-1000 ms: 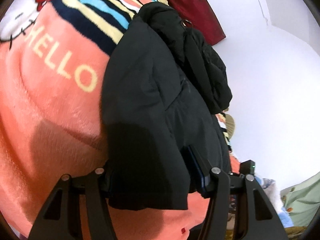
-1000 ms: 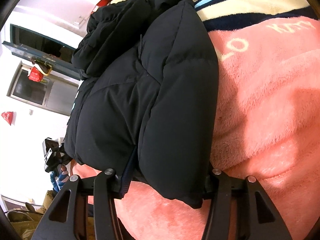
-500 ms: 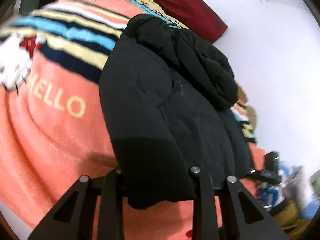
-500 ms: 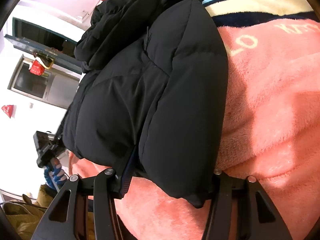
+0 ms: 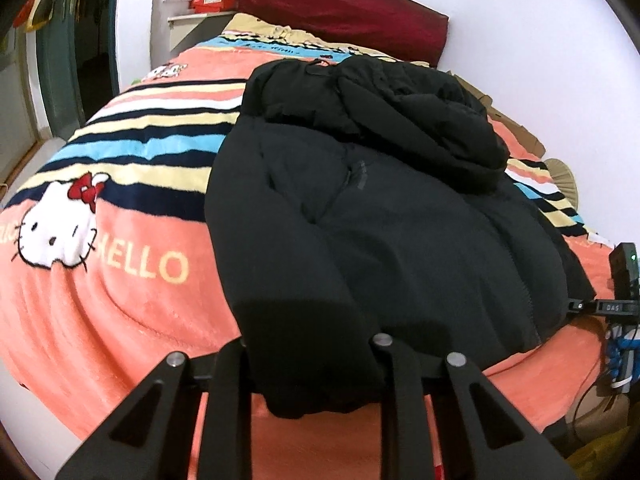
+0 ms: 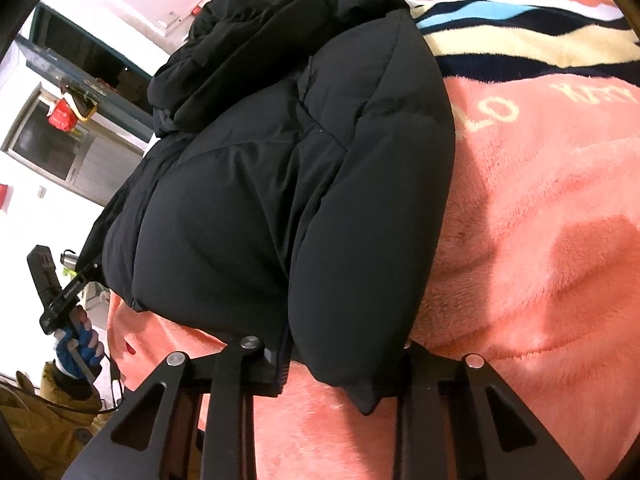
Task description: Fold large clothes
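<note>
A black puffer jacket (image 5: 380, 208) lies on a bed covered with an orange Hello Kitty blanket (image 5: 100, 300); its sleeves are folded in and its hood is bunched at the far end. My left gripper (image 5: 312, 364) is shut on the jacket's near hem corner, and the fabric bulges between its fingers. In the right wrist view the jacket (image 6: 280, 184) fills the middle. My right gripper (image 6: 328, 352) is shut on the other near hem corner. The other hand-held gripper shows at the far left of that view (image 6: 60, 292).
A dark red headboard (image 5: 344, 16) stands against the white wall at the bed's far end. A doorway (image 5: 92, 60) opens to the left of the bed. A window and a dark door frame (image 6: 80, 64) show in the right wrist view. The bed's near edge is just below both grippers.
The left gripper has levelled out and pulled back, so more of the bed and the headboard shows. Both grippers keep hold of the hem, and the jacket's near end has shifted slightly.
</note>
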Demonstrator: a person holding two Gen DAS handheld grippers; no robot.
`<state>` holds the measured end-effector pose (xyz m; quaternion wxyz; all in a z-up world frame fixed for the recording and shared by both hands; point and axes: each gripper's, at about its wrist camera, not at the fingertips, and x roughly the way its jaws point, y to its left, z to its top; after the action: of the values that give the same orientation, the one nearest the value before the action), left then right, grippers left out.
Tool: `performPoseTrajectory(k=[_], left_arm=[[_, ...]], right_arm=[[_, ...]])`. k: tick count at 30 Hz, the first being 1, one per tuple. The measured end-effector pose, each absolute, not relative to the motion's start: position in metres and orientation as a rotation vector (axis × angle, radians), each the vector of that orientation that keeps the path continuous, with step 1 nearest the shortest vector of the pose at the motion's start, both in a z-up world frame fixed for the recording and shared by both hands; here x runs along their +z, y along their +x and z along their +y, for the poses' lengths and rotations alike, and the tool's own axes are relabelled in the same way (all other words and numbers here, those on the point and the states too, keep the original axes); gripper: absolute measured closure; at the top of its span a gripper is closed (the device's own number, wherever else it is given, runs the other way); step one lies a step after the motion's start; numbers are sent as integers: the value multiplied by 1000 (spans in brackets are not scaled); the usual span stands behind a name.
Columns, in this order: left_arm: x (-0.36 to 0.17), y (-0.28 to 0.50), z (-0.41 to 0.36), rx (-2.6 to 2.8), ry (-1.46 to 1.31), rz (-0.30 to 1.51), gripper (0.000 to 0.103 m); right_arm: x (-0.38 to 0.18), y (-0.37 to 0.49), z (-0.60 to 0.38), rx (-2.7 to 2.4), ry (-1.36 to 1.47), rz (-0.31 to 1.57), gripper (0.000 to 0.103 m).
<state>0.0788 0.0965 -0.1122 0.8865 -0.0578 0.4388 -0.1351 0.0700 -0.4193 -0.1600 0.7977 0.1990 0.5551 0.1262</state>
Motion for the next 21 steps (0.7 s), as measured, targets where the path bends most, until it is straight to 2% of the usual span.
performPoseTrajectory(k=[7,21], left_arm=[[-109,77,95,-281,-87,879,84],[-108,82,94,-286,-66,868,84]], right_arm=[[-157,66,-419,255,427,1177,82],[-149,64,-421,257,418,1164,84]])
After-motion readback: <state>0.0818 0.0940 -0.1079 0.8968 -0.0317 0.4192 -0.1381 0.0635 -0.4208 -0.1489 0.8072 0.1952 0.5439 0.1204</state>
